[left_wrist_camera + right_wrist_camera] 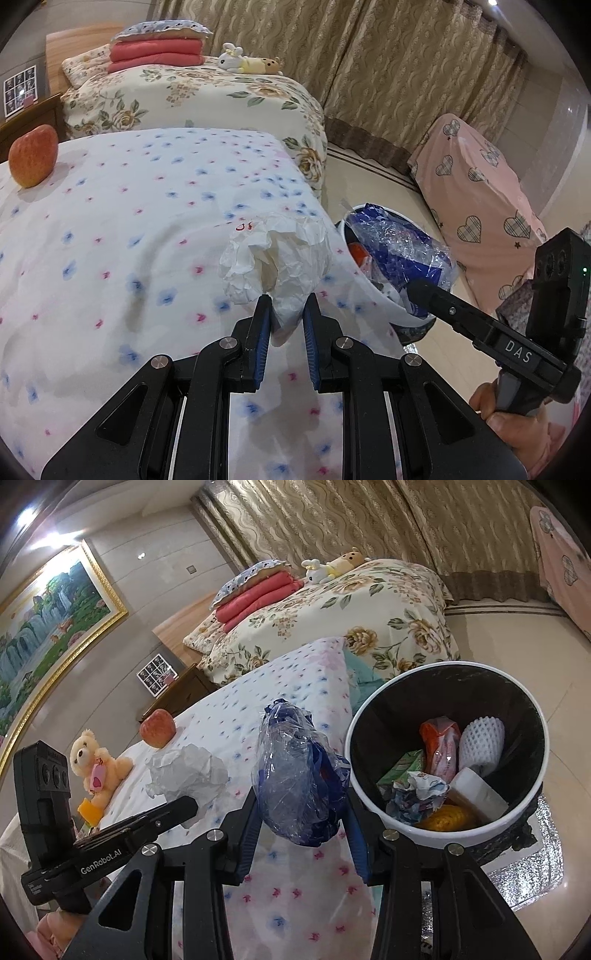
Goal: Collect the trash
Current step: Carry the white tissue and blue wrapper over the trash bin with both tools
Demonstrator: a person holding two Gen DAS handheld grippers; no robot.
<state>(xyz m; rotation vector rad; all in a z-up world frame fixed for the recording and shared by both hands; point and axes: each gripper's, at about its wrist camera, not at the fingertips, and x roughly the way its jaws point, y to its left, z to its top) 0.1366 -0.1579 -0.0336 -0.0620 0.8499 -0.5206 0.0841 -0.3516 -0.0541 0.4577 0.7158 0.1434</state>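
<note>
- The left gripper [286,312] has its jaws pinched on the tail of a crumpled white paper wad [275,258], so the bulk of the wad stands clear beyond the pads, above the flowered sheet [147,221].
- The right gripper [303,819] is clamped around a crumpled blue and clear plastic bag [299,771]; the jaws stand fairly wide because the bag is bulky.
- The trash bin [373,716] sits on the floor just off the bed's edge, at about two o'clock from the bag in the right wrist view, its mouth open upward and already holding wrappers.
- Both pieces look ready to be dropped there, I'd judge; neither is over the rim yet.
- An apple [33,155] rests at ten o'clock on the sheet, likely not trash.
</note>
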